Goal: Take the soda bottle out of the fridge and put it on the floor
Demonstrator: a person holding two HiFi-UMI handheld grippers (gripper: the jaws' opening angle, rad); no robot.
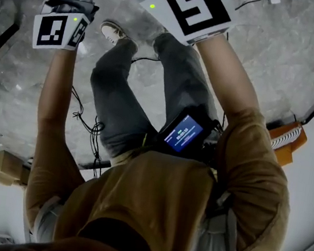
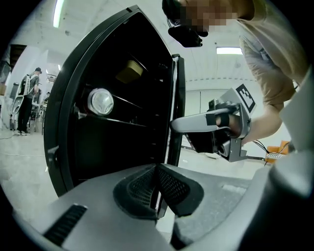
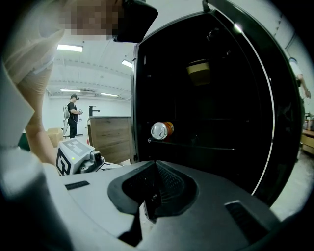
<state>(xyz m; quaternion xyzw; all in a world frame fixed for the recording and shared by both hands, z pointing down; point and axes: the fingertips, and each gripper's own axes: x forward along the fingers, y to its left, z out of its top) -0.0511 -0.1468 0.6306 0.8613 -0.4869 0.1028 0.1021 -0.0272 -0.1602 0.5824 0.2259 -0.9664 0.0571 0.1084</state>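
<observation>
The fingers (image 2: 172, 185) of the left gripper (image 2: 157, 167) are pressed flat together with nothing between them. We see the same on the right gripper (image 3: 156, 164): its mesh pads meet at the tips and hold nothing.

The soda bottle (image 3: 161, 130) lies on its side on a shelf (image 3: 206, 146) inside the open fridge (image 3: 139, 88), its silvery round end towards us and its orange body behind. It sits just left of centre in the right gripper view and in the upper left of the left gripper view. Neither gripper touches it; both are held in front of the dark interior.

On a higher shelf, well above the bottle, stands a yellowish box (image 3: 198, 72). In the left gripper view the right gripper is at centre right, beside the fridge's front edge.

From the head view we look down on both grippers at the top of the frame, the person's legs (image 1: 121, 88) and the grey mottled floor (image 1: 269, 68). A wooden cabinet (image 3: 110, 135) stands at the left of the right gripper view.
</observation>
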